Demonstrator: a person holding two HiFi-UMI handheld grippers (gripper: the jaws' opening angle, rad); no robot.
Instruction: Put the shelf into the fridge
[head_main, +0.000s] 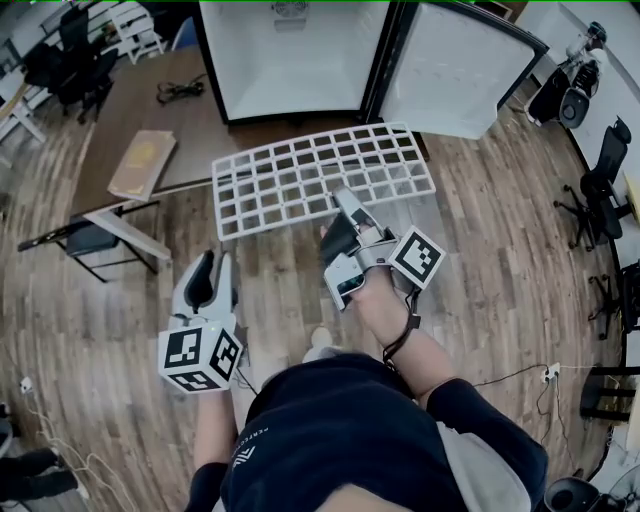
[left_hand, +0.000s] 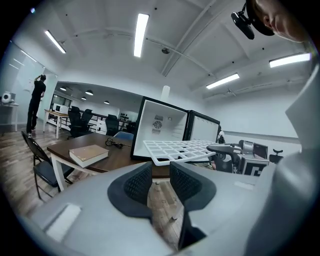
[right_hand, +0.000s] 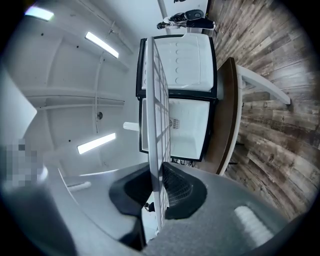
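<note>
The white wire shelf (head_main: 320, 178) hangs level in front of the open fridge (head_main: 290, 60), whose door (head_main: 455, 70) swings out to the right. My right gripper (head_main: 345, 208) is shut on the shelf's near edge. In the right gripper view the shelf (right_hand: 159, 100) runs edge-on between the pads of the right gripper (right_hand: 156, 177) toward the fridge (right_hand: 185, 125). My left gripper (head_main: 212, 262) is lower and to the left, clear of the shelf. Its jaws stand apart with nothing between them. From the left gripper (left_hand: 161, 172) the shelf (left_hand: 180, 149) and the fridge (left_hand: 162, 125) lie ahead.
A brown table (head_main: 120, 110) with a book (head_main: 142, 163) and a black cable (head_main: 180, 90) stands left of the fridge. A black folding chair (head_main: 85, 240) sits beside it. Office chairs (head_main: 600, 190) line the right side. A person (left_hand: 37, 102) stands far off.
</note>
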